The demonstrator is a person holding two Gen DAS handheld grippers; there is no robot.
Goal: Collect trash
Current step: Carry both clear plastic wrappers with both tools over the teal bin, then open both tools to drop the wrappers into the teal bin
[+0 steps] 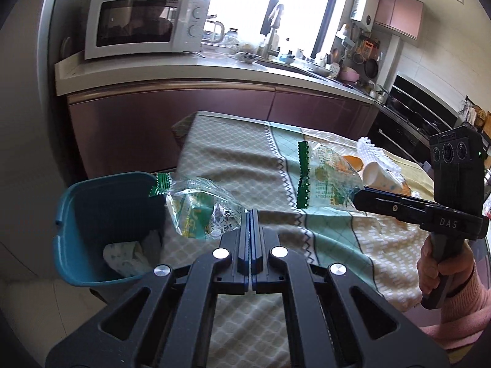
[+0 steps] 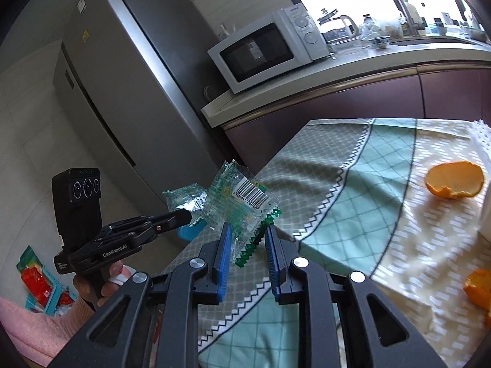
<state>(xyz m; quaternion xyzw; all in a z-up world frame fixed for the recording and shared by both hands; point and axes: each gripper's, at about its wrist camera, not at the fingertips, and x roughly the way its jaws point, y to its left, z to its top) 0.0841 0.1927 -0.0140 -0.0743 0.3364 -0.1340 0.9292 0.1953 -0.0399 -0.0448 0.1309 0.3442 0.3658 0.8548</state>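
Observation:
My left gripper point(image 1: 250, 214) is shut on the crumpled end of a clear wrapper with a green edge point(image 1: 196, 208). That wrapper hangs over the rim of a teal bin point(image 1: 70, 202), which has crumpled paper point(image 1: 122, 257) at its bottom. My right gripper point(image 2: 247, 239) is shut on a second green-edged wrapper with a barcode point(image 2: 242, 208) and holds it above the table's corner. In the left wrist view the right gripper point(image 1: 356, 197) comes in from the right with its wrapper point(image 1: 325, 181). The right wrist view has the left gripper point(image 2: 187, 214) at its left with its wrapper point(image 2: 184, 199).
On the patterned tablecloth point(image 1: 245, 159) lie a paper cup point(image 1: 380, 178), orange peel point(image 2: 454, 181) and a second peel piece point(image 2: 478, 288). A counter with a microwave point(image 1: 144, 24) stands behind the table, a grey fridge point(image 2: 122, 70) to its left. A pink sleeve point(image 1: 460, 303) shows.

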